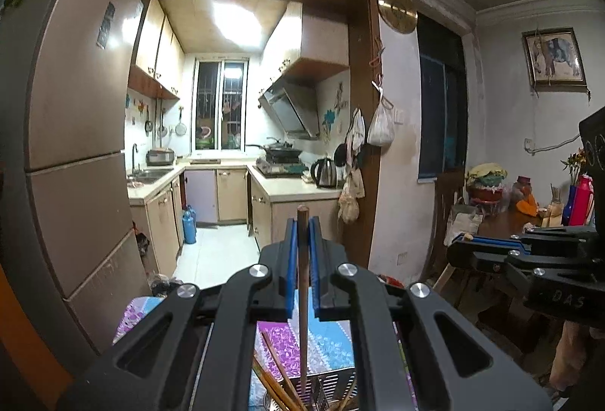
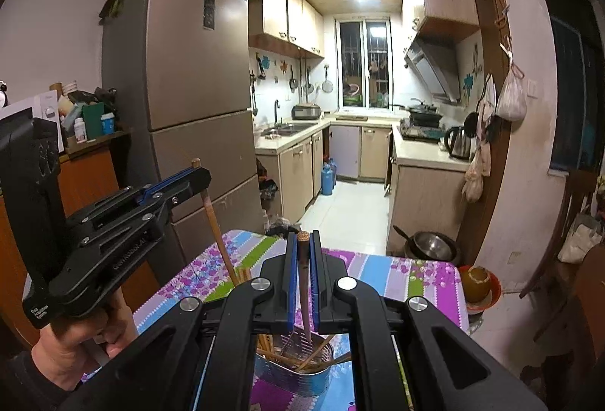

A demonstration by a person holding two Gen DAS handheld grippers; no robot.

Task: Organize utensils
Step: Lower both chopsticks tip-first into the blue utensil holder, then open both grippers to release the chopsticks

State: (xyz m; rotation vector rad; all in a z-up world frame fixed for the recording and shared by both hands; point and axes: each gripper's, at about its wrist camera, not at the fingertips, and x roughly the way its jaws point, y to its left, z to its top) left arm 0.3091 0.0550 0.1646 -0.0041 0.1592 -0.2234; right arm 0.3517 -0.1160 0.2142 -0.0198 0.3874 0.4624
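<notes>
**Holding one chopstick in each gripper, right over the metal holder**

Pinching a brown chopstick tight in the left gripper, both blue pads pressed onto it. Pinching a darker chopstick the same way in the right gripper. Standing almost straight up, both sticks, with top ends at 12 o'clock and low ends pointing down at 6 o'clock. Dipping into the metal holder, which is sitting straight below both tools at 6 o'clock, with more chopsticks leaning inside it. Hanging just beside each other, the two grippers, the left one showing at 9 o'clock in the right camera view, with a hand wrapped around its handle. Looking about equally near the holder, so hard telling which hand is closer. Resting on a table with a flowery purple, blue and green cloth, the holder. Facing a small kitchen at 12 o'clock, with a tall fridge at 10 o'clock and a kettle on the counter at 2 o'clock.
</notes>
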